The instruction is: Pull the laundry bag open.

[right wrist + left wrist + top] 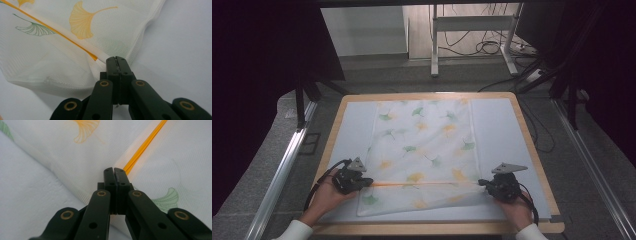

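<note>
While both hands are resting at the near edge of the table [532, 150], the left gripper [367, 182] is pinching the cloth [424, 150] at its orange stripe [422, 183], jaws fully closed. The right gripper [482, 183] is clamping the stripe's other end likewise. Beyond and between them, the cloth is lying flat, stretching away.

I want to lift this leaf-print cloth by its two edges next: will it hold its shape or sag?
The cloth is probably floppy: thin, see-through mesh that puckers by the right gripper. It likely sags between that and the left gripper, both shut on its orange-striped fold. It seems light, so a push would likely bunch it.
</note>
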The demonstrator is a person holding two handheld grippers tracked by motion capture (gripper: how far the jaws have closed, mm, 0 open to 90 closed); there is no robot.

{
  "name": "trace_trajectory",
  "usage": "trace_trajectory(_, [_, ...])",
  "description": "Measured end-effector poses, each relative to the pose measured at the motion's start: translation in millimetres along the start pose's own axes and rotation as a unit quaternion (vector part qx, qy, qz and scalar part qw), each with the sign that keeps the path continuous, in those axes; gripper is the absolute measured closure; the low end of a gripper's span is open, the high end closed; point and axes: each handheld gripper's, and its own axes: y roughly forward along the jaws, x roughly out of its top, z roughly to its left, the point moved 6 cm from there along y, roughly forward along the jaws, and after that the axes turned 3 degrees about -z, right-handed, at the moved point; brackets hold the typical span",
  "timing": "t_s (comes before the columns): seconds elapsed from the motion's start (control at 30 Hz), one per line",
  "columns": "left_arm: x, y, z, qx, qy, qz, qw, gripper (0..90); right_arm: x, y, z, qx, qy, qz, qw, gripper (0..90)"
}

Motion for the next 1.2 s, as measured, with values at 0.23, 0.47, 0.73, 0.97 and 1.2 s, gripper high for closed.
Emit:
trace_trajectory(0.23, [-4.4, -3.4, 2.5, 0.002, -0.004, 0.001, 1.0, 90.0, 0.0, 0.0, 0.0, 0.0, 0.0, 0.0, 1.0, 90.0])
trace_trajectory(0.47, [-7.8, -5.4, 3.8, 0.0, -0.007, 0.0, 1.0, 90.0, 0.0, 0.0, 0.1, 0.0, 0.0, 0.0, 1.0, 90.0])
trace_trajectory(0.73, [-8.6, -6.5, 3.8, -0.003, -0.01, 0.0, 0.9999, 90.0, 0.1, 0.1, 0.1, 0.001, -0.002, 0.0, 1.0, 90.0])
trace_trajectory(0.97, [-9.0, -7.0, 3.2, -0.003, -0.009, -0.001, 1.0, 90.0, 0.1, 0.0, 0.2, 0.001, -0.004, 0.001, 1.0, 90.0])
trace_trajectory(1.2, [-9.7, -8.4, 3.5, -0.006, -0.01, -0.001, 0.9999, 90.0, 0.1, 0.0, 0.2, 0.001, -0.005, 0.001, 1.0, 90.0])
